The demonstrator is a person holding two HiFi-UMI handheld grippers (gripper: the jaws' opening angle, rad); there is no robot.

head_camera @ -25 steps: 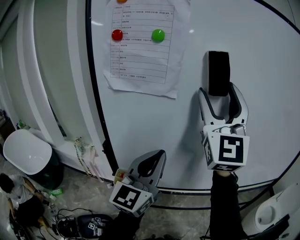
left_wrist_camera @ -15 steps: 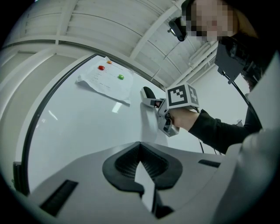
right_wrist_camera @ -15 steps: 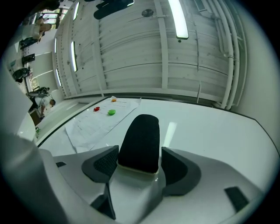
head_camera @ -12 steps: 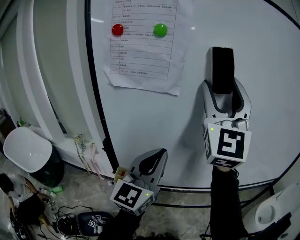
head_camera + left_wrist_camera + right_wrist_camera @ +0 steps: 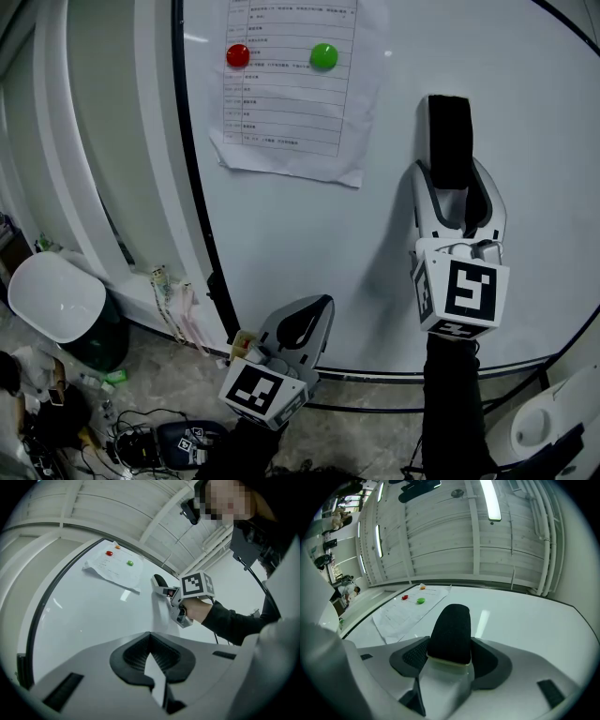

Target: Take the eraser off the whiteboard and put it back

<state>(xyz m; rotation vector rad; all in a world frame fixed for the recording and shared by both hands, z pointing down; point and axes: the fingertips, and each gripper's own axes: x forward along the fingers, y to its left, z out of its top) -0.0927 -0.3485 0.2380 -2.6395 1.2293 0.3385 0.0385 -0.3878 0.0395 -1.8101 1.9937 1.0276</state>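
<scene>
The black eraser (image 5: 450, 131) sits upright on the whiteboard (image 5: 309, 234). My right gripper (image 5: 454, 174) reaches up around its lower half. Its jaws have just been closing with the eraser between them. In the right gripper view the eraser (image 5: 451, 630) fills the gap of that gripper (image 5: 450, 645), and the dark pads (image 5: 410, 656) lie against both its sides. The eraser still rests on the board. My left gripper (image 5: 315, 309) hangs low by the board's bottom rim. In its own view the left gripper (image 5: 150, 638) is shut and empty, looking toward the right gripper (image 5: 165, 590).
A printed sheet (image 5: 291, 84) hangs on the board under a red magnet (image 5: 238, 55) and a green magnet (image 5: 324, 55). A white bin (image 5: 56, 300) and cables (image 5: 141, 441) lie on the floor at lower left. The board's black rim (image 5: 202, 253) runs down the left.
The right gripper's jaws have drawn in onto the eraser's sides, where small gaps showed before. The left gripper has not moved.
</scene>
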